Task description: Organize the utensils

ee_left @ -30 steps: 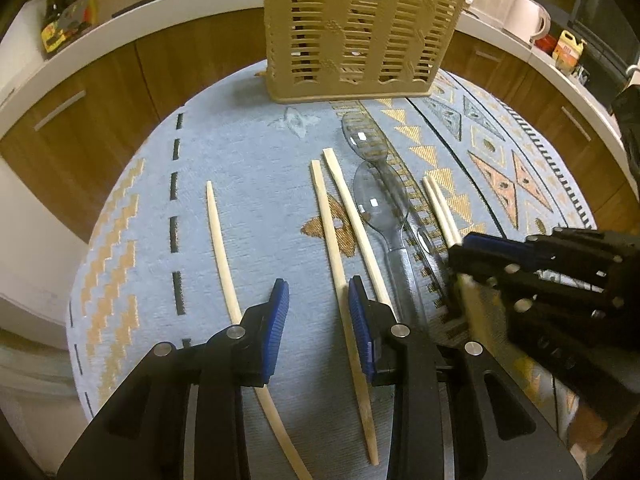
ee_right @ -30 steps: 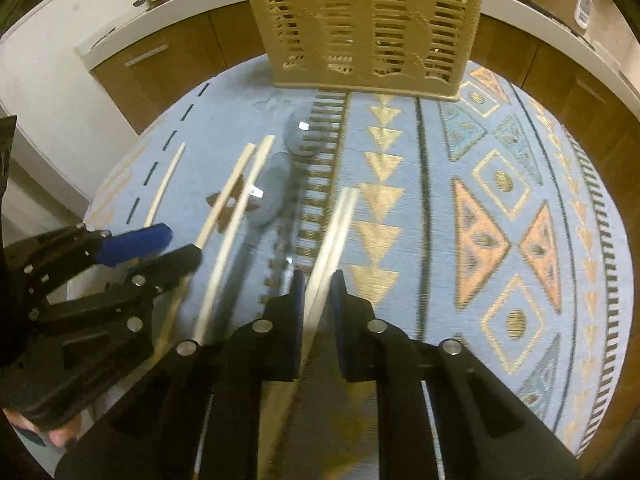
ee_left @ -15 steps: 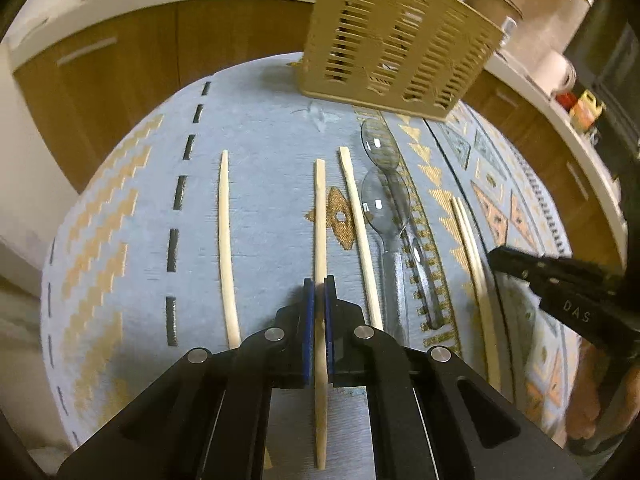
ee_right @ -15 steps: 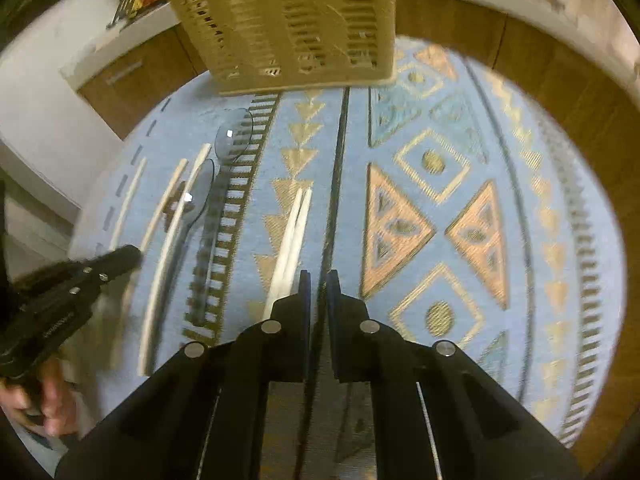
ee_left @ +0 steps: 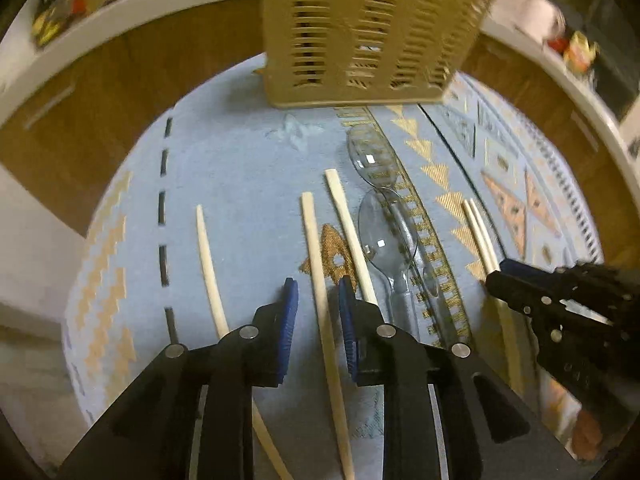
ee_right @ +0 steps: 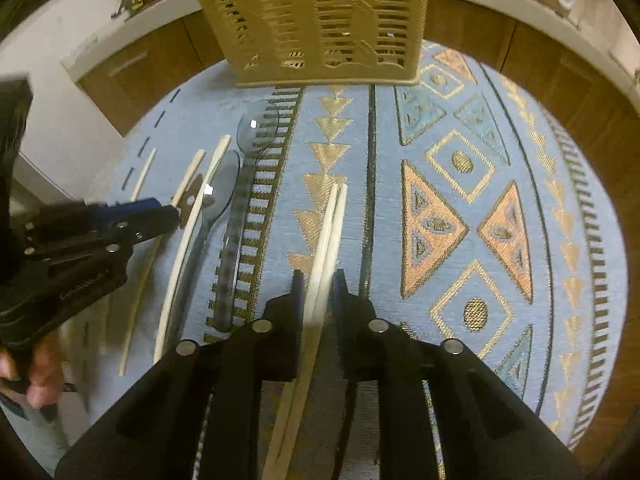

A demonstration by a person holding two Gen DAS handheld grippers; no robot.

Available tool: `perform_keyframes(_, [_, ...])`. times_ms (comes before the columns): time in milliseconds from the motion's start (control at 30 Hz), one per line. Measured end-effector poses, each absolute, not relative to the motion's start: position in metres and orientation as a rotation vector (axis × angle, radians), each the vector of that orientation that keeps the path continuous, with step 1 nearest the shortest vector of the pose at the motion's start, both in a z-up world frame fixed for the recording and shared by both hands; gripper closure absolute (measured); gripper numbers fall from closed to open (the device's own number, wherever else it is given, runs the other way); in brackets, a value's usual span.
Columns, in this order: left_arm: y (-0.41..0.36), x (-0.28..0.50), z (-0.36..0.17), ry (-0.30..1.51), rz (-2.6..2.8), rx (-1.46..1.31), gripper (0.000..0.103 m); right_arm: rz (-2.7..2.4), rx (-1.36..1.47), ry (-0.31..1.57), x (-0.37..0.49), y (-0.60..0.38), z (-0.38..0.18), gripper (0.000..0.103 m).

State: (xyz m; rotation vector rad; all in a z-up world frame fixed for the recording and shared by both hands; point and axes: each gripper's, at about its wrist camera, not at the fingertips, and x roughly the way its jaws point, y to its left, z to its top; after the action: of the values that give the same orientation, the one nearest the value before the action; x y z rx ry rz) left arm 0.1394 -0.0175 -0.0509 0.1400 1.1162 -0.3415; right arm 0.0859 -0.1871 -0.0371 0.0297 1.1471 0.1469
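You hold the left gripper (ee_left: 314, 308) low over the blue patterned cloth (ee_left: 248, 160) with its fingers spread, one blue pad on each side of a single pale chopstick (ee_left: 320, 280) that lies on the cloth; the pads stand clear of the stick, so nothing is gripped on this side, and the straddle serves to line the stick up along the finger axis before any closure. The right gripper (ee_right: 316, 296) brackets a pair of chopsticks (ee_right: 330, 232) that lie side by side and touching; its fingers sit close to both outer faces, but you cannot tell from either view whether the pads actually press the pair or whether the pair rests on the cloth. Keeping the two sticks together in one bracket lets them travel as one unit. The remaining utensils lie in a rough row between and beside the grippers: an outer chopstick (ee_left: 210, 264) at the far left, a second chopstick (ee_left: 348, 224) just right of the straddled one, then two clear plastic spoons (ee_left: 384, 216), bowls pointing toward the slotted tan utensil basket (ee_left: 368, 32). The basket stands upright at the far edge of the cloth, well apart from both grippers, and its slots show little inside. Judge the task as early: most pieces are not yet in the basket. Thin sticks can pivot or slip in a pinch, so centre each one between the pads
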Motion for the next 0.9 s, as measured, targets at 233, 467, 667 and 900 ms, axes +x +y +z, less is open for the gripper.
perform_keyframes(233, [-0.023, 0.134, -0.053, 1.072, -0.294, 0.182, 0.099, 0.131, -0.068, 1.107, 0.078, -0.174, -0.041, 0.091])
perform_keyframes(467, [0.018, 0.134, -0.052, 1.098, -0.312, -0.173, 0.1, 0.181, -0.002, 1.121, 0.075, -0.204, -0.035, 0.092])
perform_keyframes(667, [0.027, 0.136, -0.057, 1.135, -0.331, -0.24, 0.099, 0.212, 0.043, 1.181, 0.086, -0.225, -0.035, 0.092])
perform_keyframes(900, [0.019, 0.15, -0.053, 1.184, -0.355, -0.145, 0.096, 0.275, 0.179, 1.283, 0.101, -0.243, -0.039, 0.084])
